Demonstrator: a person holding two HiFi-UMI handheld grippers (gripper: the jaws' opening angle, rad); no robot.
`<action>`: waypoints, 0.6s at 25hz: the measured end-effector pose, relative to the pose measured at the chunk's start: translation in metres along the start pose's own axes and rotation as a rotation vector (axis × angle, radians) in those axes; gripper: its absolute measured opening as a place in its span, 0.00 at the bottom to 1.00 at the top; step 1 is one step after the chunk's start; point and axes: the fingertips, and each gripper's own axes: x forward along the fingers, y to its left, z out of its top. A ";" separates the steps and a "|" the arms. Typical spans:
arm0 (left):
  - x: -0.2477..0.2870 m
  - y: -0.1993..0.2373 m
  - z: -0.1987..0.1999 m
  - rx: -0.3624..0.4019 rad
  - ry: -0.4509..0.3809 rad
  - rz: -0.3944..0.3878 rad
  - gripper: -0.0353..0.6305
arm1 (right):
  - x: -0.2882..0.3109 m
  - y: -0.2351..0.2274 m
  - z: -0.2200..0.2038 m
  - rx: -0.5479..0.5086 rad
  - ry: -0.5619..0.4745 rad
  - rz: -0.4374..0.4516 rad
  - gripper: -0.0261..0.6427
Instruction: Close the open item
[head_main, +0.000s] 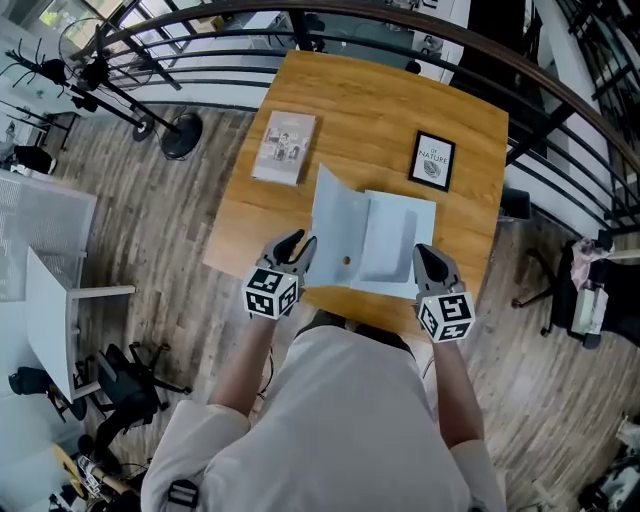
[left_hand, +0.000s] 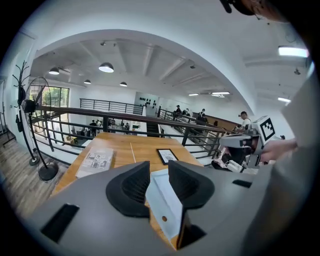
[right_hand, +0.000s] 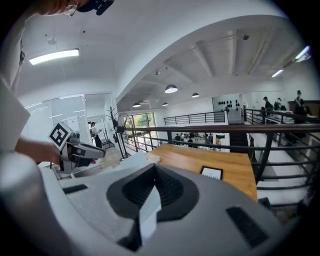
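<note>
**Swing the raised flap over, keep the base pinned**

At the near edge of the wooden surface, the left gripper has its fingers clamped on the raised left flap of the pale blue-grey plastic folder. The right gripper pinches the flat right half. My advice is to arc the flap rightward while the right half stays down. Beyond, the grey printed booklet and the black-framed picture lie well clear. The dark metal railing stands farther off.

Our shirt is white with short sleeves. Our left gripper and right gripper are grey with black ribbed jaws, and each bears a white cube of black square markers.
</note>
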 end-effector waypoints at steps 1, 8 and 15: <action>0.004 0.003 -0.003 0.004 0.013 -0.008 0.22 | 0.001 0.000 -0.001 0.003 0.002 -0.007 0.04; 0.031 0.020 -0.026 0.030 0.110 -0.047 0.22 | 0.009 -0.003 -0.011 0.032 0.022 -0.054 0.04; 0.049 0.029 -0.046 0.042 0.199 -0.076 0.23 | 0.013 0.000 -0.017 0.054 0.033 -0.085 0.04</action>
